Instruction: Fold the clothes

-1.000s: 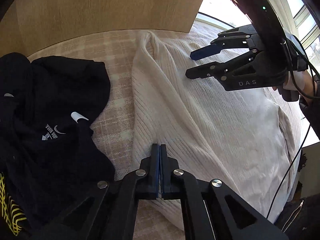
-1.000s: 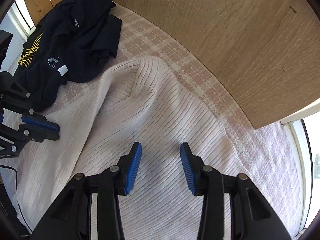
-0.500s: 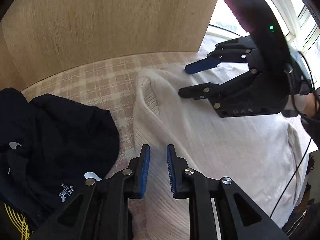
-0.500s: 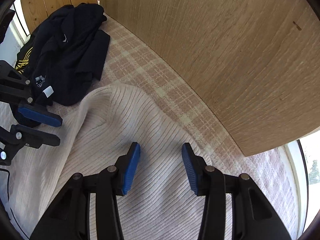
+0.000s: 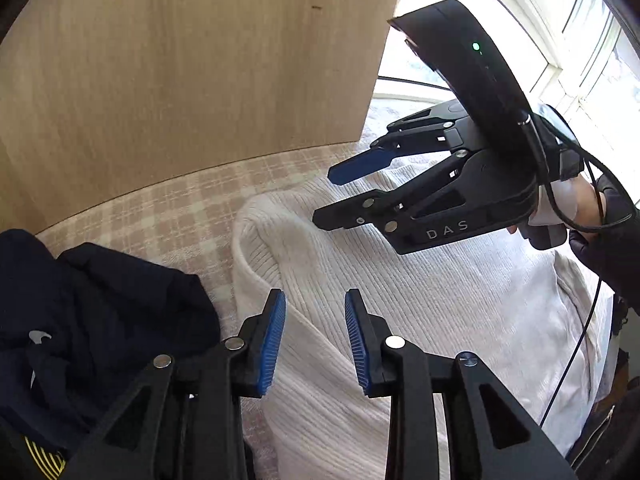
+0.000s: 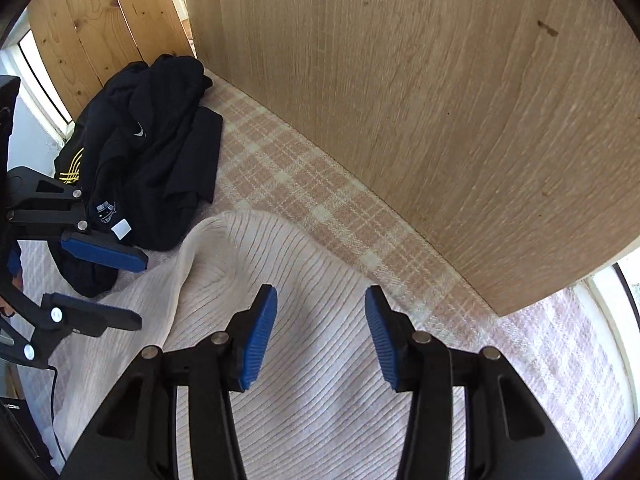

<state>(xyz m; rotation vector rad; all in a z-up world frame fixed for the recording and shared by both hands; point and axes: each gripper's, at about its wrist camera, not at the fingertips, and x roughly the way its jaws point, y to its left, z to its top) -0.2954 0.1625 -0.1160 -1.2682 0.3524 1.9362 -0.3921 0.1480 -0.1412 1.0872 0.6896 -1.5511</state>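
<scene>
So, quick status on the folding: my left gripper point(image 5: 314, 336) is spread apart with nothing between the pads, hanging just over the near-left edge of the white ribbed sweater point(image 5: 420, 320). My right gripper point(image 6: 320, 332) is spread even wider, also empty, hovering over the far part of the same sweater near its rounded corner. The sweater lies mostly flat on the checked pink bed cover point(image 6: 304, 196), with one raised ridge running back to that far-left corner and a soft rolled edge along the left side, so I'd call it partly laid over on itself at best; I can't tell whether that edge is a proper fold or just a bunch. It's not a tidy rectangle, so it looks like smoothing or more folds are left. To the left sits the dark pile of clothes point(image 6: 152, 152), crumpled in a heap against the wooden panel point(image 6: 440, 100), with a yellow print poking out. That pile clearly isn't folded as it lies, so plenty of the job remains.
</scene>
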